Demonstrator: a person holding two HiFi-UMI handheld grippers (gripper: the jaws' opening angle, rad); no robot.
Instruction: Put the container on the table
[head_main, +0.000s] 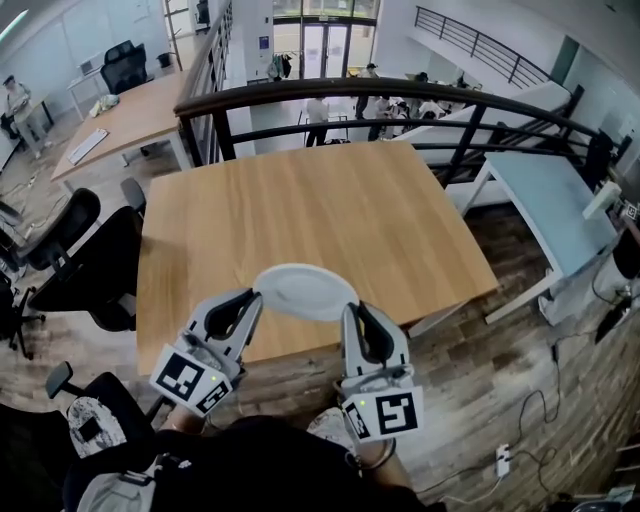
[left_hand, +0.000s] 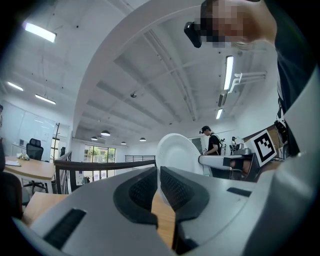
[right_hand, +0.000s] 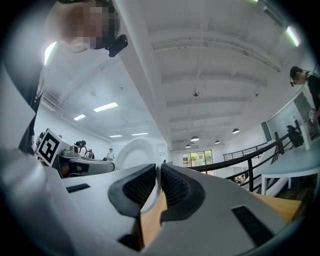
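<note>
A white round container (head_main: 303, 290), shallow like a plate, hangs above the near edge of the wooden table (head_main: 330, 215). My left gripper (head_main: 255, 301) is shut on its left rim and my right gripper (head_main: 350, 311) is shut on its right rim. In the left gripper view the container (left_hand: 177, 152) stands on edge beyond the closed pads, with the right gripper across from it. In the right gripper view the container (right_hand: 135, 152) rises behind the left pad, its rim pinched between the pads.
A black curved railing (head_main: 400, 100) runs along the table's far side. Black office chairs (head_main: 70, 250) stand at the left. A light blue table (head_main: 550, 205) is at the right. Cables and a power strip (head_main: 503, 458) lie on the floor.
</note>
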